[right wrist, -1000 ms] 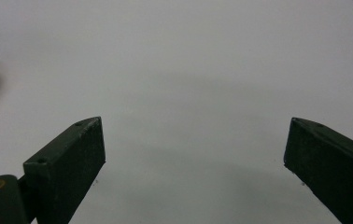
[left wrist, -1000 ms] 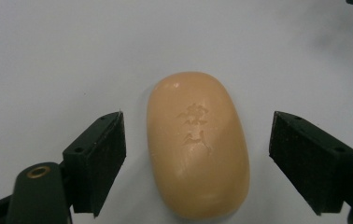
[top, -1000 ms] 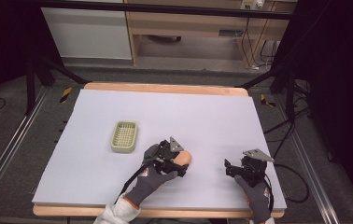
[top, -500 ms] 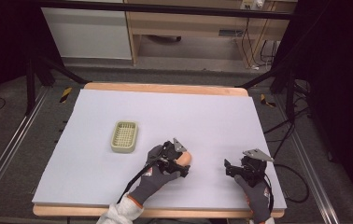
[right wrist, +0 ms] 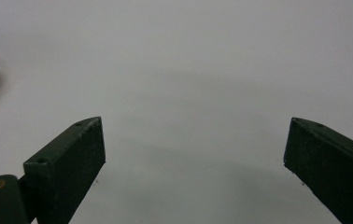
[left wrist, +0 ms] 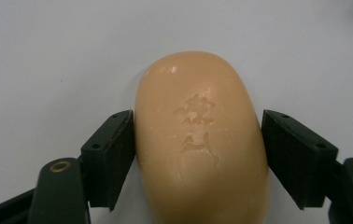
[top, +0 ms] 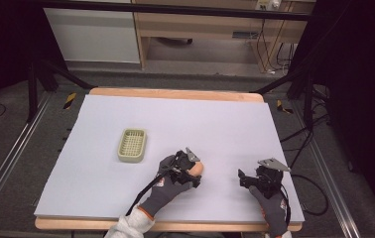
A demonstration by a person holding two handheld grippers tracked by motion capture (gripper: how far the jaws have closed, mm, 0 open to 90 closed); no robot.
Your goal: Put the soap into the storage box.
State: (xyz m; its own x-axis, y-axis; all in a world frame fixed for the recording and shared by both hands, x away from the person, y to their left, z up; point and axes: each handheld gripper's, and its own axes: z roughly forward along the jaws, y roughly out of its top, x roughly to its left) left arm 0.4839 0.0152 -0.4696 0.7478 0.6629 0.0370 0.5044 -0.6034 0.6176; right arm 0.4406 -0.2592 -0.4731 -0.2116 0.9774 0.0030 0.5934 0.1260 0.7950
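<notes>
Peach-coloured soap bar (left wrist: 200, 140), long axis running up-frame in left gripper view, lies lower centre on desk (top: 225, 124), between left gripper (left wrist: 198, 154) jaws, both touching. Right gripper (right wrist: 193, 154) wide open, empty.

The soap (left wrist: 200, 140) is peach-orange, with little marks pressed into its top. The basket (top: 132, 145) is pale yellow-green with a grid of tiny holes. The worktop (top: 175, 124) is light grey with a wooden brown edge. Both hand-held grippers have black jaws. The gloves (top: 165, 191) are dark grey with orange cuffs.
</notes>
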